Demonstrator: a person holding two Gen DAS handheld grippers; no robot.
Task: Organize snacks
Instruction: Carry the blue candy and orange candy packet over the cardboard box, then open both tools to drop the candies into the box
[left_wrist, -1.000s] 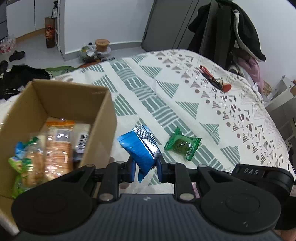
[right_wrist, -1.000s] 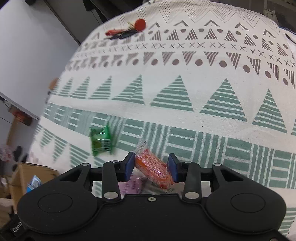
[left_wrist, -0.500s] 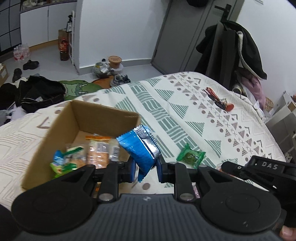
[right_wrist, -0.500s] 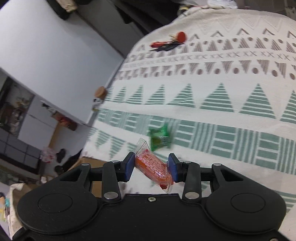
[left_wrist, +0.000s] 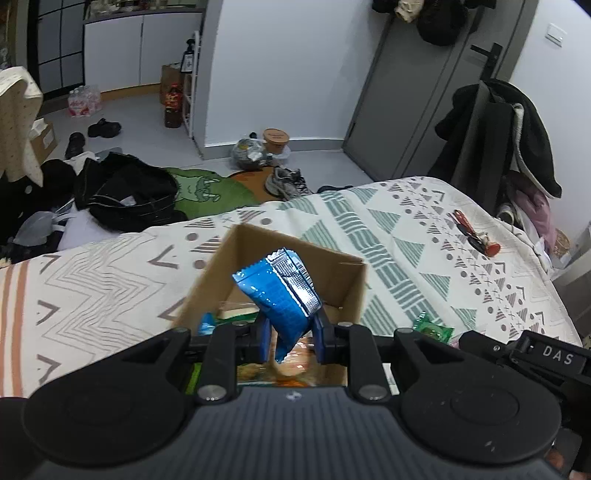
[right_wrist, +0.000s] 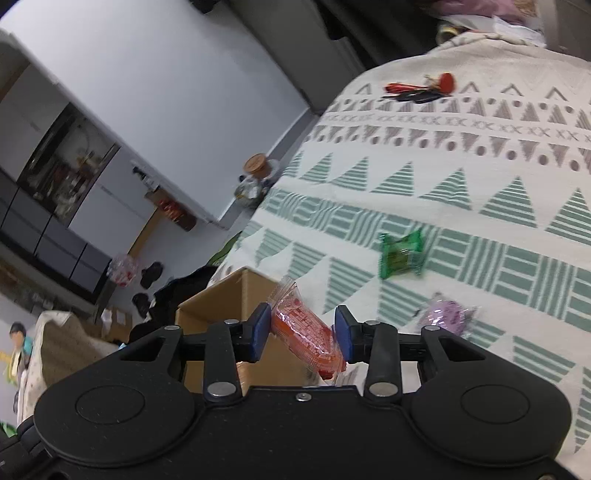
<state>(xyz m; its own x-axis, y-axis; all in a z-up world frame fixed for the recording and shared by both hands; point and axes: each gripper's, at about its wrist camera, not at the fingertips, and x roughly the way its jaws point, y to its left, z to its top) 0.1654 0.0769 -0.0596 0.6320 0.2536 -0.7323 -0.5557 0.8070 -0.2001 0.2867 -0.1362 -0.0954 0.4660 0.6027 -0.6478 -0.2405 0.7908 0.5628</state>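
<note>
home bedroom | patterned bedspread (left_wrist: 406, 229) | coats (left_wrist: 517, 136) | shoes (left_wrist: 103, 127)

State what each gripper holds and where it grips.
Left gripper: blue snack packet, pinched near its lower end. Right gripper: orange snack packet, clamped across its middle.

Left claw (left_wrist: 290, 341) now over cardboard box (left_wrist: 343, 280) (blue packet (left_wrist: 277, 295) aloft), right claw (right_wrist: 301, 332) nearing box

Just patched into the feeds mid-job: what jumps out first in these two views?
The left gripper pinches a blue snack packet right over the open cardboard box on the patterned bedspread. The right gripper clamps an orange snack packet near that box, while a green candy and a purple candy lie loose on the cloth.
</note>
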